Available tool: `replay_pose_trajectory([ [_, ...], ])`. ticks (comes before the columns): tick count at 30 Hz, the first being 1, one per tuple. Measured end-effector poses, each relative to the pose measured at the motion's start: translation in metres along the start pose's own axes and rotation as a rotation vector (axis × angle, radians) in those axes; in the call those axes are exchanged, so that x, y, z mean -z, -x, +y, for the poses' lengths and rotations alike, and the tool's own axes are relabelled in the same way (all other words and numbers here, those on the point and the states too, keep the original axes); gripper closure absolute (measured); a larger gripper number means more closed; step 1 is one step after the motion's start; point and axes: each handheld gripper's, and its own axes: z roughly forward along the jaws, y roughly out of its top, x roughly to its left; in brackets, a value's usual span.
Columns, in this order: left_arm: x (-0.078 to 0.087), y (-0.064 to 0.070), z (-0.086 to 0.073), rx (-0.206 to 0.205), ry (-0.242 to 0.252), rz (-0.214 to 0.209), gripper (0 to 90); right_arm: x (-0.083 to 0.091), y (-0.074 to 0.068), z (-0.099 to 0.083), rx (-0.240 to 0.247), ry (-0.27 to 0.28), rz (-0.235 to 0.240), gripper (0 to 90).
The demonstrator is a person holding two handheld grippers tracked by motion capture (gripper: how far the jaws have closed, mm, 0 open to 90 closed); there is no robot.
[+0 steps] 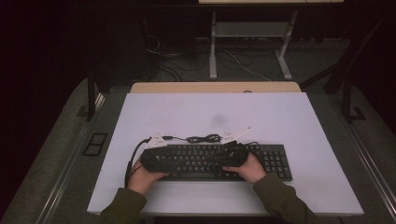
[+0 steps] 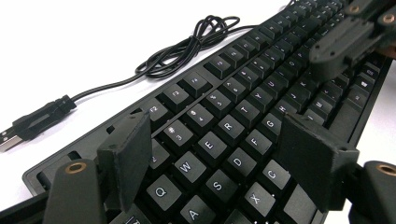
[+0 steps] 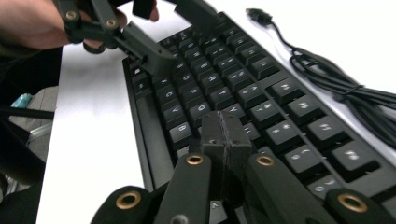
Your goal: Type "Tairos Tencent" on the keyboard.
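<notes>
We hold the left gripper (image 2: 212,154) spread over the keyboard's (image 1: 280,161) left keys, the right gripper (image 3: 224,135) pressed together, probably to tap keys.

A dim lab: white-topped table (image 1: 280,112), desk frame (image 1: 252,42), floor cables (image 1: 233,60).

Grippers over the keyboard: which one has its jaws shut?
The right gripper: its jaws press together over the keyboard. The left gripper has its jaws spread wide above the letter keys.
</notes>
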Motion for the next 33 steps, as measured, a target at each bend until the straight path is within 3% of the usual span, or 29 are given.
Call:
replay_pose_trajectory([
  [14,0.000,0.000,0.000,-0.003,0.002,0.002,24.7,-0.014,-0.013,-0.001,0.026,-0.061,0.014,89.4],
  [33,0.002,-0.001,0.000,-0.005,0.008,0.007,24.5,-0.019,-0.014,-0.002,0.031,-0.098,0.007,89.5],
])
